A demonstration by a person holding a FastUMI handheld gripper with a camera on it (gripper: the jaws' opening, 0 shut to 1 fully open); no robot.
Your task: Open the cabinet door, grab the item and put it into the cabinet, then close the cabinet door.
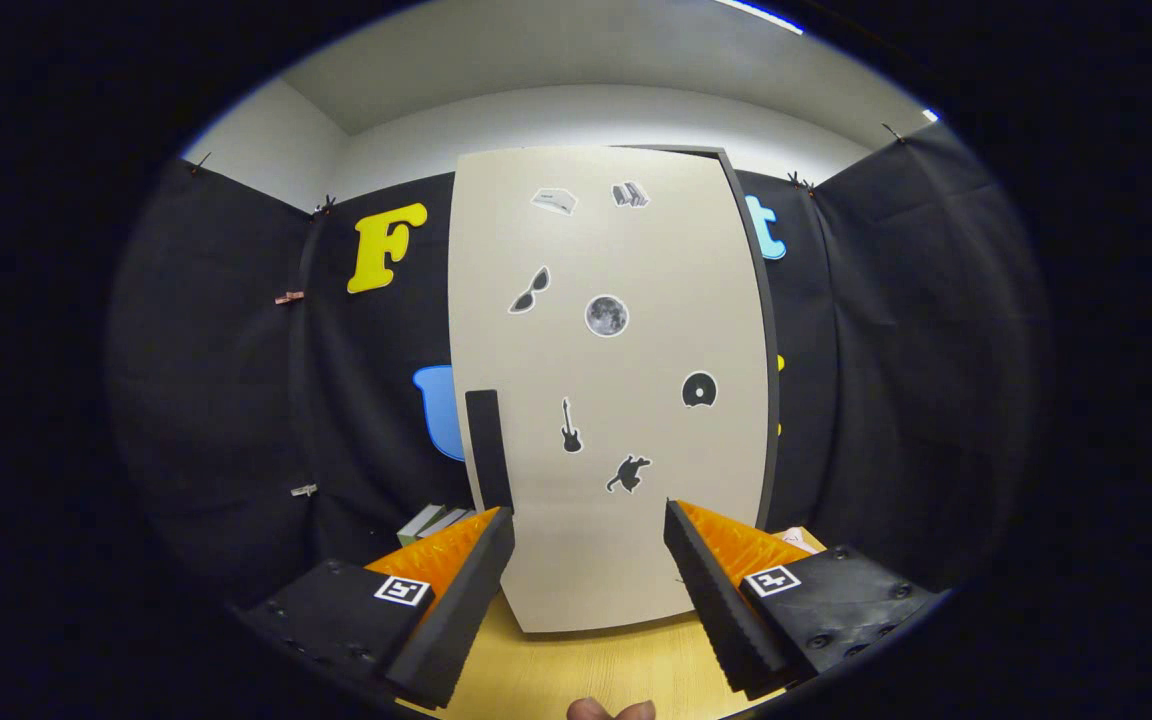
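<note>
Jaws stand wide apart on our gripper, holding nothing. Just beyond the fingers we see the cabinet door, shut, pale, dotted with small stickers, its dark handle near the left edge. Left of the cabinet, beside our left finger, a grey-green item rests on the wooden table.

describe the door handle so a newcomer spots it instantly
Start at the tall pale cabinet door standing on the wooden table, straight beyond the open gripper. The handle is the plain dark upright bar at its lower left edge, just above the left finger, unlike the small stickers.
</note>
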